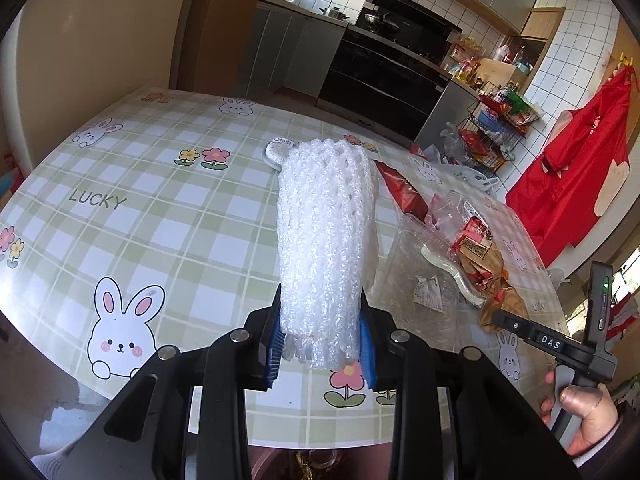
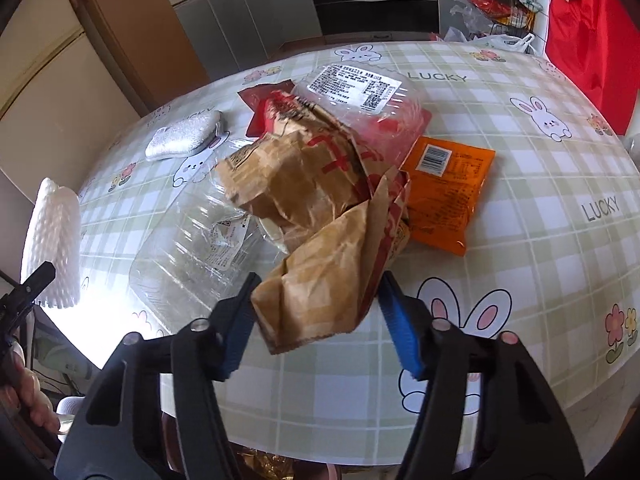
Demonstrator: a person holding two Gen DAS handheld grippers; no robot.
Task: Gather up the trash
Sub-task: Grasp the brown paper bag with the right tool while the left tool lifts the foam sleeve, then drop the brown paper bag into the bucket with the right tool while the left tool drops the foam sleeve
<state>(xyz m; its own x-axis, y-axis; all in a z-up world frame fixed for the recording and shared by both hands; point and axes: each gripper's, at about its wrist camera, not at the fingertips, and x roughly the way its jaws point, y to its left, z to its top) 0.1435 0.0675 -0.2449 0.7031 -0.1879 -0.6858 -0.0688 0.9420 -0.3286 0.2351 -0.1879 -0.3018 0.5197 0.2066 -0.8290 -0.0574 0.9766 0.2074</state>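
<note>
My left gripper is shut on a white foam net sleeve, which sticks up from the blue pads above the checked tablecloth. The sleeve also shows at the left edge of the right wrist view. My right gripper points down at a trash pile. The lower end of a crumpled brown paper bag sits between its blue pads, which meet both sides of the bag. The bag rests partly on a clear plastic container.
An orange packet, a red wrapper and a clear labelled lid lie behind the bag. A silvery pouch lies to the left. Beyond the table stand a wire rack and a hanging red garment.
</note>
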